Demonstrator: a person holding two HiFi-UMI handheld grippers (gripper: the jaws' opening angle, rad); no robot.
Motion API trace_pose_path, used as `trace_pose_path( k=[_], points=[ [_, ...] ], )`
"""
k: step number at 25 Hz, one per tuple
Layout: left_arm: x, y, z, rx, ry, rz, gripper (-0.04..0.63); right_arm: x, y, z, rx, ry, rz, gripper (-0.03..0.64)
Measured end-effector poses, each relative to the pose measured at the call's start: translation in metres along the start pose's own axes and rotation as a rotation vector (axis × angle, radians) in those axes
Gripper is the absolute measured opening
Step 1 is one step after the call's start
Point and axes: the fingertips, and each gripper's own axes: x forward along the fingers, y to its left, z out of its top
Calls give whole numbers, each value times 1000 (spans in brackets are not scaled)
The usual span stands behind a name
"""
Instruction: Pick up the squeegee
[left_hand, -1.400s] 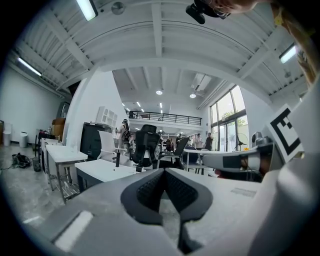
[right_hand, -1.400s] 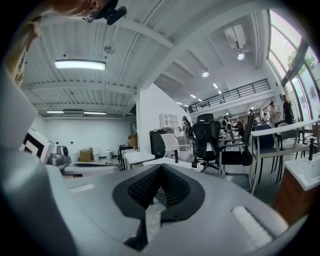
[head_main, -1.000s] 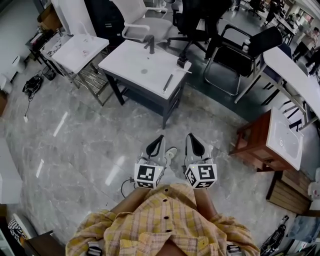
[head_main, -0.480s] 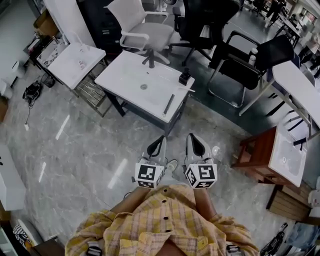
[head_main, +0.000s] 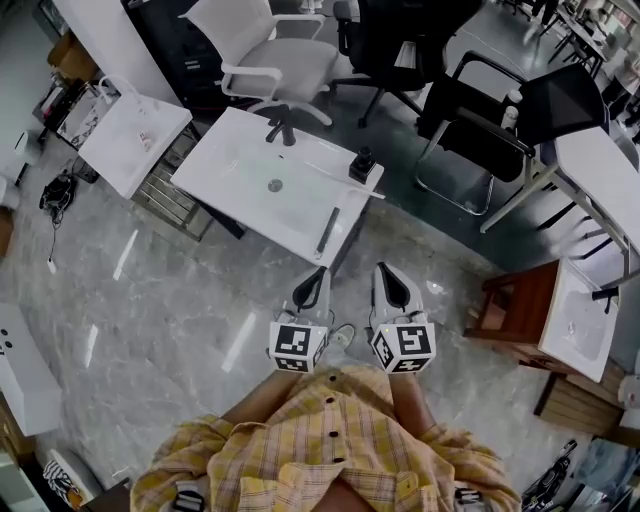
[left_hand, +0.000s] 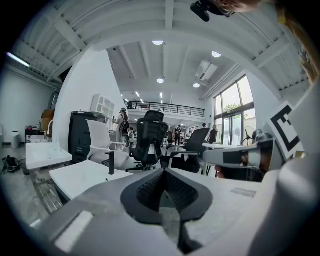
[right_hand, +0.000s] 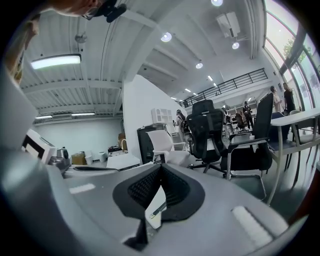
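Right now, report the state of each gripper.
Left gripper: closed, holding nothing.
Right gripper: closed, holding nothing.

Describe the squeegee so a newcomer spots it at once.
Find the white sink table ahead of the person. The squeegee lies near its right edge: the only long, thin, dark bar lying flat, while the black faucet and small black object stand upright.

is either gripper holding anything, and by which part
Nothing is held. The left gripper and right gripper are both shut and empty; the squeegee lies on the table ahead.
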Motion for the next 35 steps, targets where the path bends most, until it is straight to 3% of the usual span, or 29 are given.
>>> trace_pose_path(
  k=[12,24,35],
  points=[
    [77,17,-7,17,62,-2,-2,58,-48,-4,44,23,-3,-5],
    [86,24,-25,3,125,37,-2,62,-60,-28,94,57,-16,-5],
    [117,38,-33,-15,168,3,-2,81,-59,-43,115,82,-46,-5]
  ],
)
